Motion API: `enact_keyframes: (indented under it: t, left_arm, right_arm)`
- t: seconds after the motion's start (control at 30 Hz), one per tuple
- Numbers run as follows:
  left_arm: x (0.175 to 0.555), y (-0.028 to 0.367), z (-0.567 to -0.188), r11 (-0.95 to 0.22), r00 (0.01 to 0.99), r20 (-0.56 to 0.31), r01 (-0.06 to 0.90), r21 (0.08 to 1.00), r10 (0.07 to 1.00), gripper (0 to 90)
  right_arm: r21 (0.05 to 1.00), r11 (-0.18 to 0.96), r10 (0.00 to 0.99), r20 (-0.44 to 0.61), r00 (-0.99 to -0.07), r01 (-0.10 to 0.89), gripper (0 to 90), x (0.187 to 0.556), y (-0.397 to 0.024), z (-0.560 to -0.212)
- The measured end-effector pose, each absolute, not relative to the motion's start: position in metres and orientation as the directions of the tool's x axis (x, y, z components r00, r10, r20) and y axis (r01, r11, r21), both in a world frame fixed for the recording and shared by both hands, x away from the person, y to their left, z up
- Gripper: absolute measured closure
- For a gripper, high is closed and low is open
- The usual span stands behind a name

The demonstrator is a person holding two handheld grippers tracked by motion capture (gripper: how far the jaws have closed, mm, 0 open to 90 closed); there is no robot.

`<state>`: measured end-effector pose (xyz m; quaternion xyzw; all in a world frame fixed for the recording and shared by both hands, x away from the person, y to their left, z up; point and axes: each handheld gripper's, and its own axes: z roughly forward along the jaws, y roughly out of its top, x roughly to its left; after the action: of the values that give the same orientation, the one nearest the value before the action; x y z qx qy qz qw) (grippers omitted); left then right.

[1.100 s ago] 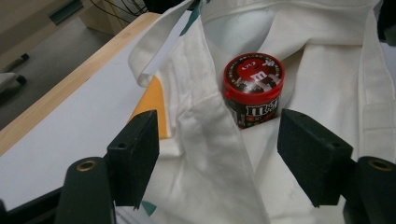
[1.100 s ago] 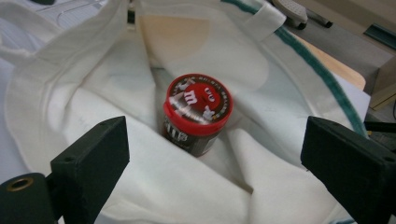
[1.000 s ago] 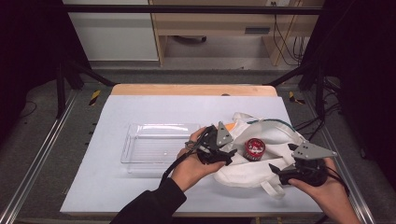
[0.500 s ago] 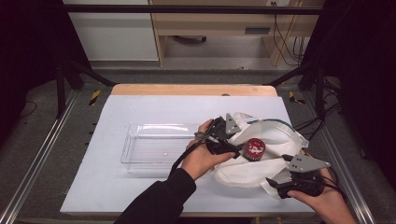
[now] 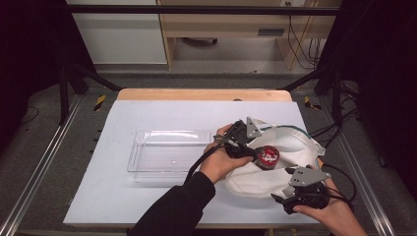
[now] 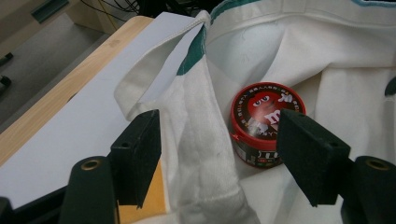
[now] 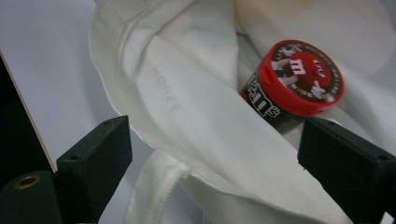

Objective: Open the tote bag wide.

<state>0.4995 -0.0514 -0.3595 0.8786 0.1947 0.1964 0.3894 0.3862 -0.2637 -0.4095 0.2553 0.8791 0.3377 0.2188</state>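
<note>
Lying in the mouth of the white cloth bag (image 5: 275,167), the round candy tin with red lid (image 5: 269,156) is not yet taken out toward the clear plastic tray (image 5: 167,155) at nine o'clock, because the left gripper (image 6: 219,154), jaws just narrowing, and the right gripper (image 7: 215,163) are both released.

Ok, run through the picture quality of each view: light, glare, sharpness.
High view: table evenly lit, surroundings dark, clear tray faintly glinting. Left gripper view: candy tin and cloth bag sharp, glare on the tin's lid. Right gripper view: soft throughout, bag's far fabric washed out.
</note>
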Motion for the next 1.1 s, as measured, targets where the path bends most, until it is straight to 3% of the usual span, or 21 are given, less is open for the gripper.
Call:
enact_keyframes:
  t: [0.23,0.43,0.57,0.6,0.63,0.7,0.8,1.1]
  left_arm:
    - [0.503,-0.064,-0.363,-0.645,0.854,0.215,0.171,0.744,0.474,36.0]
    - [0.511,-0.071,-0.365,-0.663,0.846,0.243,0.162,0.731,0.475,47.4]
    - [0.516,-0.070,-0.363,-0.656,0.833,0.243,0.177,0.734,0.497,59.4]
    - [0.516,-0.070,-0.363,-0.656,0.833,0.243,0.177,0.734,0.497,63.1]
    - [0.518,-0.069,-0.362,-0.658,0.830,0.239,0.189,0.729,0.504,63.1]
    - [0.521,-0.066,-0.362,-0.656,0.824,0.237,0.200,0.728,0.514,71.7]
    - [0.527,-0.061,-0.362,-0.659,0.824,0.229,0.213,0.721,0.518,82.1]
    - [0.539,-0.040,-0.352,-0.596,0.800,0.190,0.243,0.765,0.569,87.9]
  right_arm:
    - [0.675,0.674,0.570,-0.218,-0.792,0.299,9.5,0.385,-0.255,-0.421]
    - [0.644,0.706,0.545,-0.228,-0.807,0.295,10.6,0.389,-0.244,-0.433]
    - [0.635,0.721,0.530,-0.247,-0.811,0.278,27.7,0.385,-0.244,-0.435]
    - [0.635,0.721,0.530,-0.247,-0.811,0.278,27.7,0.385,-0.244,-0.435]
    - [0.633,0.723,0.526,-0.245,-0.815,0.276,35.3,0.384,-0.244,-0.435]
    - [0.637,0.727,0.508,-0.246,-0.825,0.258,50.3,0.381,-0.245,-0.436]
    - [0.642,0.724,0.508,-0.250,-0.824,0.252,63.6,0.382,-0.248,-0.435]
    - [0.663,0.699,0.504,-0.188,-0.843,0.270,81.3,0.385,-0.254,-0.430]
